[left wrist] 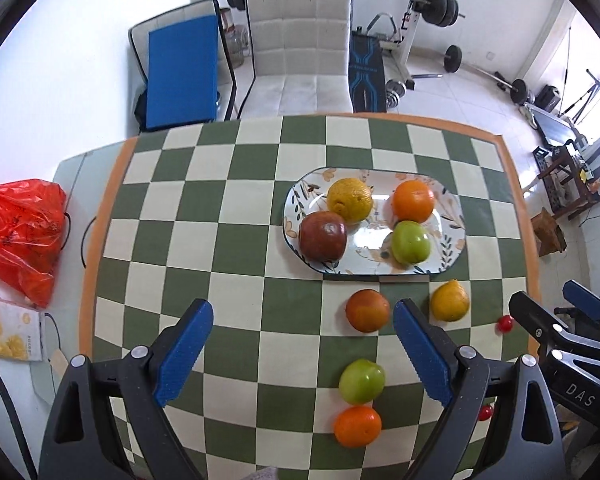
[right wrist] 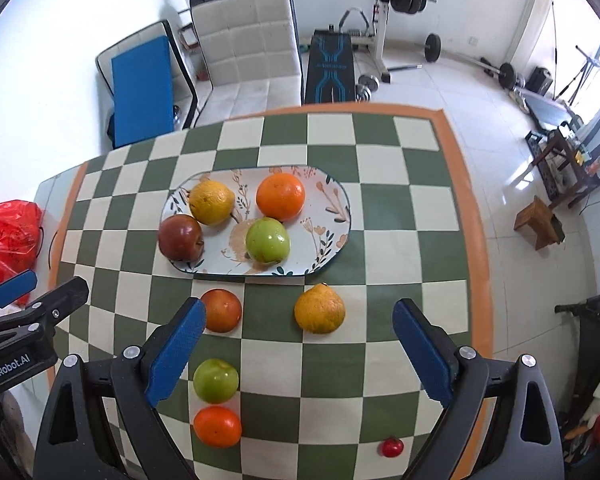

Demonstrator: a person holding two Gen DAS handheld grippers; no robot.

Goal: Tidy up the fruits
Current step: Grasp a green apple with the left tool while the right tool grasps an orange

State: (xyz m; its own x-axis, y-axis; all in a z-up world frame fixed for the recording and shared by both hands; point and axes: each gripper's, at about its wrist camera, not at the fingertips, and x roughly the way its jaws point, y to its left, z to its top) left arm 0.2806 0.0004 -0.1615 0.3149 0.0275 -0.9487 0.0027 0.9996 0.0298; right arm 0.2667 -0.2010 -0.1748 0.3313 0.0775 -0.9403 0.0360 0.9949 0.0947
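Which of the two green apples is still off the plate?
The green apple on the cloth, just beyond the near orange beside the right gripper. The other green apple already sits on the floral plate.

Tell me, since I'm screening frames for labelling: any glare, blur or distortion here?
Left wrist view: white glare on the plate, the checked cloth bowed by the fisheye, fruit sharp. Right wrist view: same bowing, dark corners, bright reflections on the floor by the window.
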